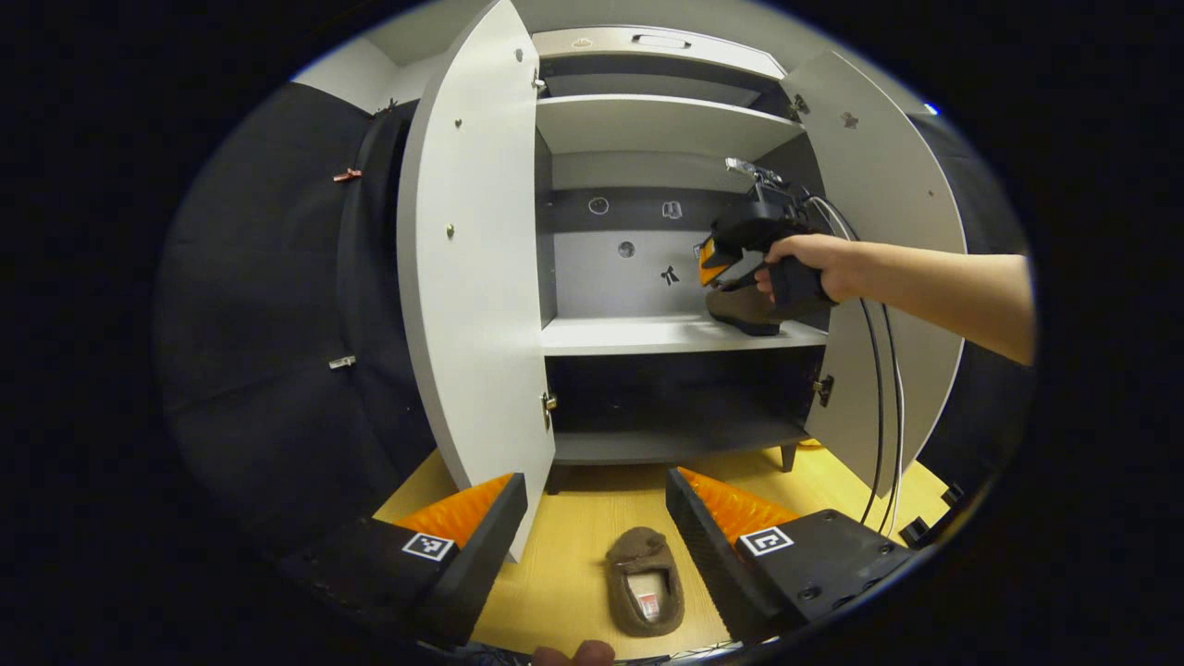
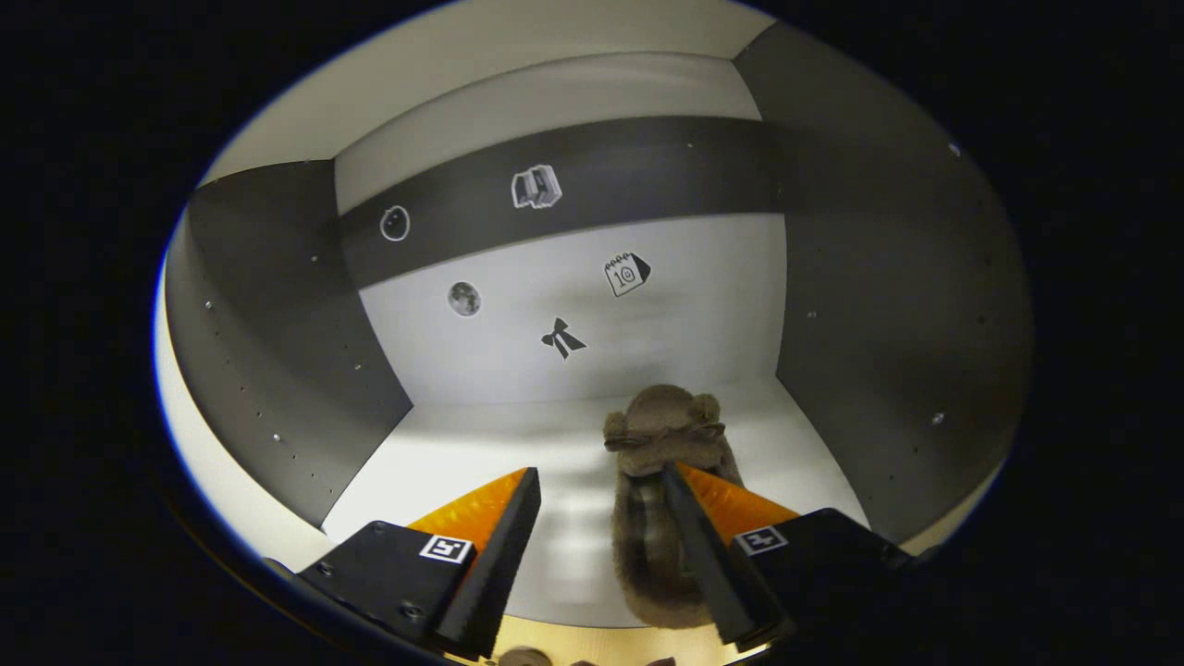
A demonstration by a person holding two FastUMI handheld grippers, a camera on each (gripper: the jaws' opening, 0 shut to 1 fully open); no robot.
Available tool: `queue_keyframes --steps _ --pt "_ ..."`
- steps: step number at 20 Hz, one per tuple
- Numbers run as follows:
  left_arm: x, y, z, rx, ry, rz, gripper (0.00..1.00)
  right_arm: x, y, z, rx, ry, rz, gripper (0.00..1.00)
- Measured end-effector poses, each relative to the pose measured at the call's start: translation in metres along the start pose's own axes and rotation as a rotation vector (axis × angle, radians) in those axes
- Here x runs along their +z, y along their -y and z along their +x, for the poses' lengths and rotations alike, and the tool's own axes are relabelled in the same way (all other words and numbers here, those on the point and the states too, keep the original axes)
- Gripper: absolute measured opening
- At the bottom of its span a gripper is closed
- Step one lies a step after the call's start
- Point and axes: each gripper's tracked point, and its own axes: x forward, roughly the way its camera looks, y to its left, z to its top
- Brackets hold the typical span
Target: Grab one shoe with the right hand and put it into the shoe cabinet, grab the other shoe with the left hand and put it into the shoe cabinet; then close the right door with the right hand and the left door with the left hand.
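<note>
Grey shelves fill the open shoe cabinet (image 1: 647,125), which stands on a yellow wooden floor (image 1: 573,564) with black cloth at its sides. On the middle shelf (image 2: 481,462), toward its right end, lies the first shoe (image 2: 661,435), a brown furry slipper with its toe toward the back panel. The right gripper (image 2: 597,546) hovers over its heel with jaws apart, one finger across the slipper's right side, neither clamping it; in the left gripper view that gripper (image 1: 740,245) sits inside the cabinet, held by a hand (image 1: 809,264). The placing looks done, so the sound move is to draw the gripper straight back without dragging the heel, and watch the trailing cable (image 1: 879,398) near the right door (image 1: 879,240).

The second shoe (image 1: 646,578) lies on the floor just in front of the cabinet, between the fingers of the left gripper (image 1: 597,546), whose jaws are wide apart above it. A clean pick means closing across its sides.

The left door (image 1: 472,268) swings far out near this gripper and could be bumped. Small stickers (image 2: 562,340) dot the back panel.
</note>
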Motion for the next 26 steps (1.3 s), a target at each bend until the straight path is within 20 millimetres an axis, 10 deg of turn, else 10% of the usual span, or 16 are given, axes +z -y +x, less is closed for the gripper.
queue_keyframes --steps 16,26 --pt "-0.157 0.022 0.042 -0.136 -0.327 -0.002 0.92 0.038 -0.017 -0.261 0.092 0.391 -0.051 0.98" --pt "-0.239 0.028 0.103 -0.122 -0.410 0.043 0.70 0.000 0.026 -0.338 0.075 0.358 -0.061 0.98"
